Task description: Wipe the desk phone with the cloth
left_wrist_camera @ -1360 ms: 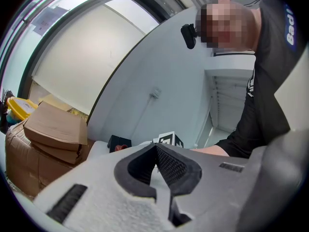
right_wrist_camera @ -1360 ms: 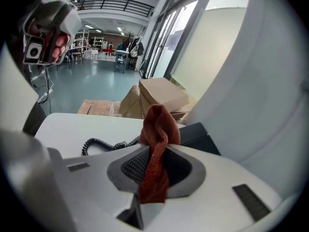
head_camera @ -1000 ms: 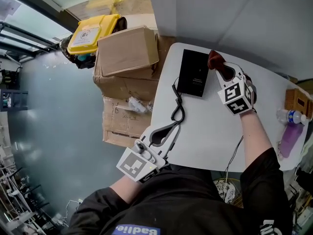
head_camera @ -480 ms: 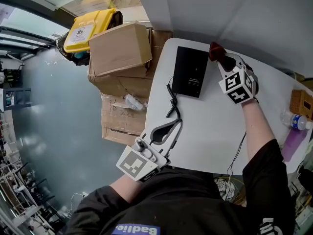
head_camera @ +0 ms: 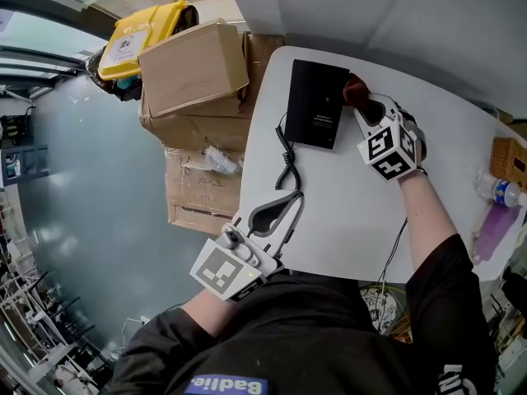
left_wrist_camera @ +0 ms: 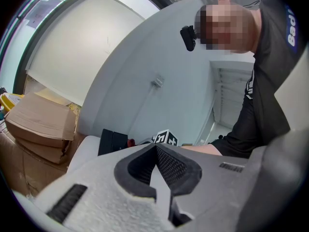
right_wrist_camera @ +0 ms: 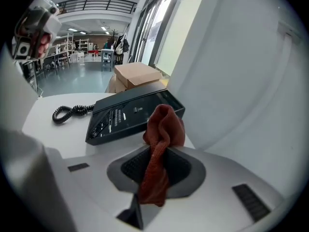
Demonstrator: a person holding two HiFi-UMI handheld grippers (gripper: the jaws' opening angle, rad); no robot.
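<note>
Right hand-held gripper [right_wrist_camera: 161, 150] clamps cloth [right_wrist_camera: 164, 121] at phone's [head_camera: 317, 109] 3 o'clock; left hand-held gripper [left_wrist_camera: 156, 151] closed empty, so unbraced phone may slide.

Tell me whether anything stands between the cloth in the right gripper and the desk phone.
Nothing visible does. The right gripper holds the cloth right beside the desk phone's edge, with only bare table between them.

The dark red cloth [right_wrist_camera: 161, 129] is bunched and pinched between the jaws of my right tongs [head_camera: 368, 112], its folded top standing up past their tips. The flat black desk phone [right_wrist_camera: 126, 114] lies face up just ahead of those tips and a little to the left. Its coiled cord [right_wrist_camera: 67, 112] trails off further left.
</note>
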